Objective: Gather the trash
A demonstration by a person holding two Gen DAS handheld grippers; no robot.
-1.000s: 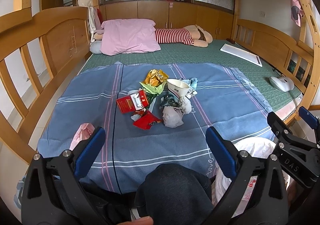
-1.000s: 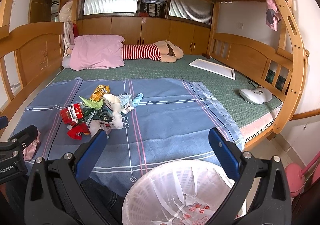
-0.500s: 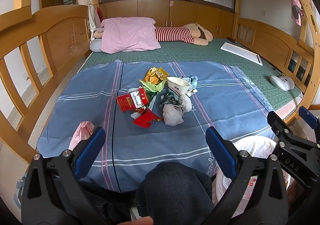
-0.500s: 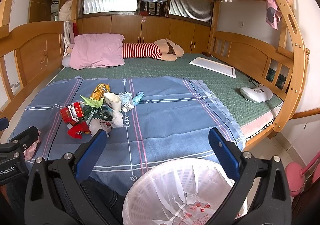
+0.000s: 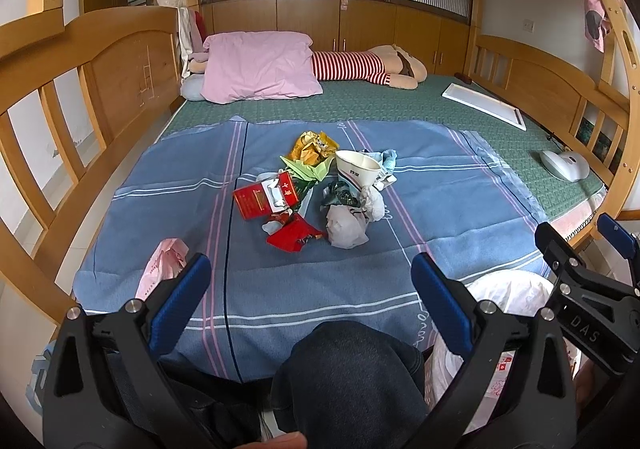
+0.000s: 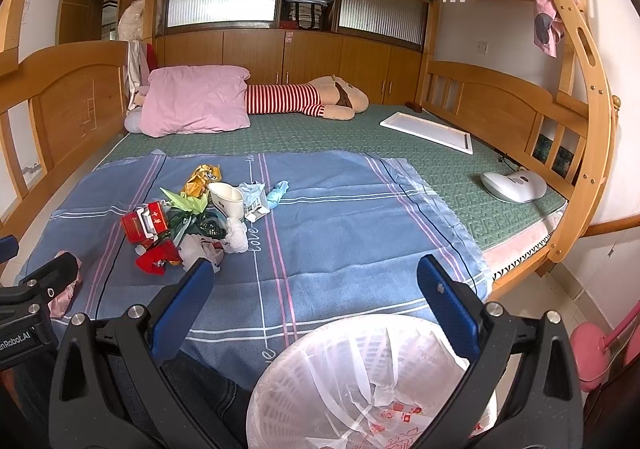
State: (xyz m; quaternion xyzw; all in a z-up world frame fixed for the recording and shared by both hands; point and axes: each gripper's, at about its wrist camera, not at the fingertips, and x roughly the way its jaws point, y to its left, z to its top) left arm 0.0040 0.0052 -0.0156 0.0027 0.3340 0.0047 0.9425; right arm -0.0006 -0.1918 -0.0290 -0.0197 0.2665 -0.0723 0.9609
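Hardly anything moves: both grippers (image 5: 306, 281) (image 6: 314, 285) stay wide apart, empty, short of the trash (image 5: 316, 189), bin (image 6: 360, 381) waiting.

Home bedroom, lower bunk of a wooden bunk bed (image 6: 472, 97) w/ slatted rails & timber ceiling overhead. Green mattress cover (image 6: 360, 137), blue striped blanket (image 6: 340, 233), pink pillow (image 6: 192, 99), striped plush toy (image 6: 304, 99). Built-in wood cabinets (image 6: 280, 57) under frosted windows (image 6: 222, 3) at back. Lined wastebasket (image 6: 360, 381) on tiled floor beside bed.
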